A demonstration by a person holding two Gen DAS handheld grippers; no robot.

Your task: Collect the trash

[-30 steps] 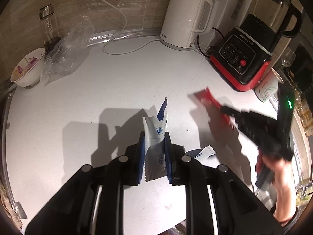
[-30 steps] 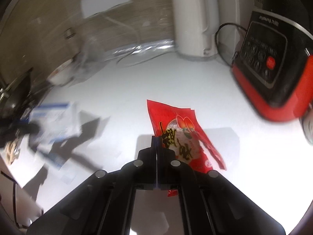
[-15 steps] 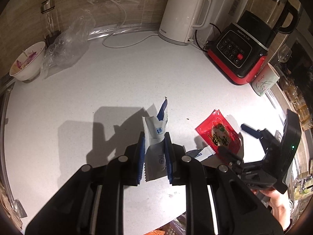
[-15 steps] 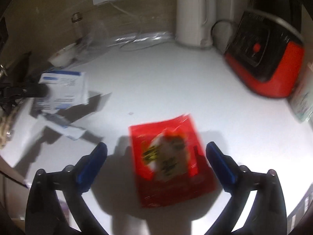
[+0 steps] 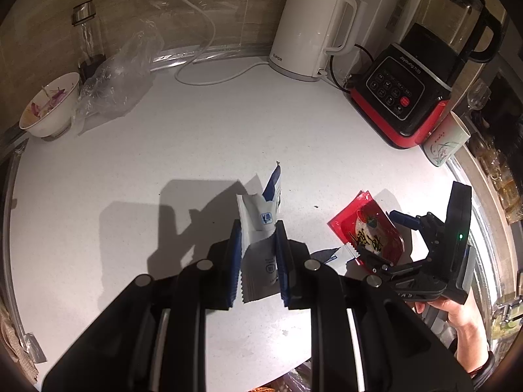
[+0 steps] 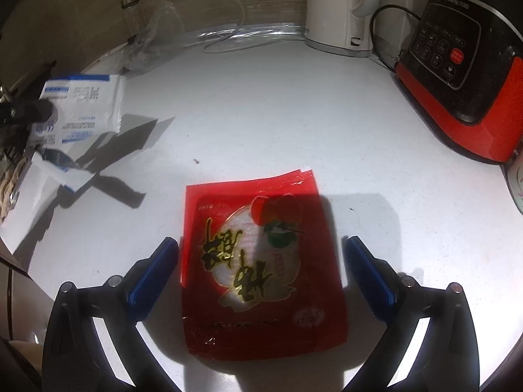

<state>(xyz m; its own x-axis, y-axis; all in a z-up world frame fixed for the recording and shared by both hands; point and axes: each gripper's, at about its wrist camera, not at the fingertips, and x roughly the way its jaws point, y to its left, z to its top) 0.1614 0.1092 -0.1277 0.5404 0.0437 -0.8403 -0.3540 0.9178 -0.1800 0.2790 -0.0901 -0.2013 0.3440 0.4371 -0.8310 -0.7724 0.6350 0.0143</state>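
Observation:
A white and blue wrapper (image 5: 253, 204) stands upright above the white counter (image 5: 196, 150), with my left gripper (image 5: 257, 228) shut on it. The same wrapper (image 6: 81, 104) shows at the left of the right wrist view. A red snack packet (image 6: 258, 261) lies flat on the counter. My right gripper (image 6: 261, 241) hangs low over it with its jaws wide and closing. The packet lies between the blue pads (image 6: 153, 271), which do not touch it. From the left wrist view the red packet (image 5: 351, 220) lies to the right, with the right gripper (image 5: 382, 238) over it.
A torn white and blue scrap (image 5: 327, 254) lies beside the red packet. At the back stand a white kettle (image 5: 307, 29), a red and black blender (image 5: 402, 98) and a paper cup (image 5: 444, 143). A bowl (image 5: 49, 111), a clear plastic bag (image 5: 121, 78) and a bottle (image 5: 88, 39) sit far left.
My right gripper let go of the red packet and opened wide. The packet dropped flat onto the counter, and the gripper came down over it. The left gripper kept still with its wrapper.

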